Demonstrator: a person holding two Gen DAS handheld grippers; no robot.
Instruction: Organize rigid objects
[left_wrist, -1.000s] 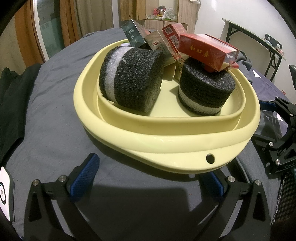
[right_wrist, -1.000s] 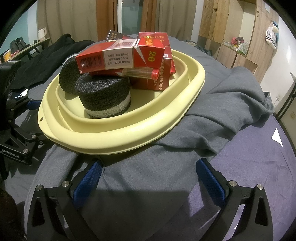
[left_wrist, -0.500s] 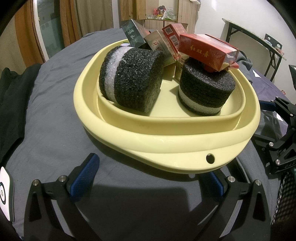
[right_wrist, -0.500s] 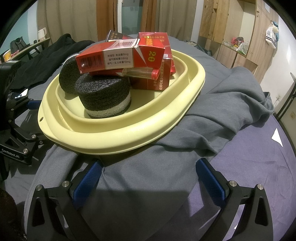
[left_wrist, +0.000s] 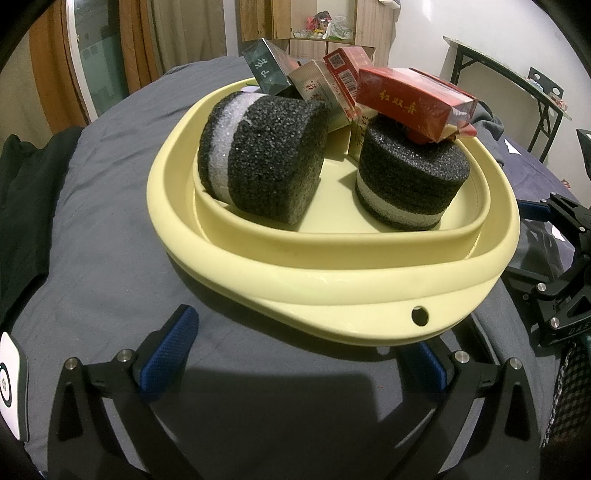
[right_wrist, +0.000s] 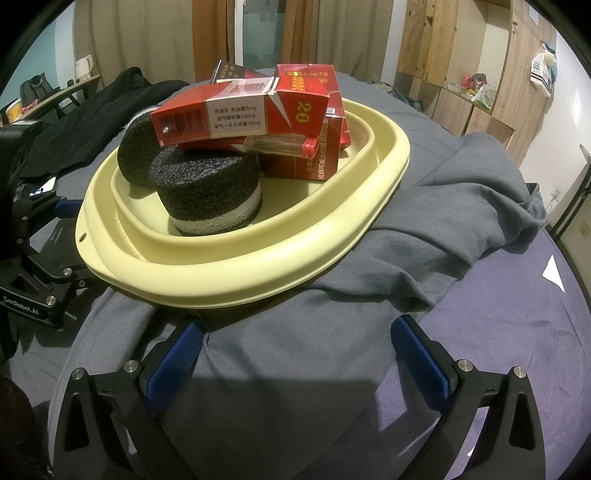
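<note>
A pale yellow basin rests on grey cloth. Inside lie two black foam cylinders with white bands: one on its side, one upright. A red carton lies on top of the upright cylinder, with several more cartons leaning behind it. My left gripper is open just short of the basin's near rim, holding nothing. My right gripper is open over the cloth beside the basin, also holding nothing.
Grey cloth is bunched under and to the right of the basin on a purple bedsheet. Black clothing lies to the left. Wooden cabinets and a folding table stand behind.
</note>
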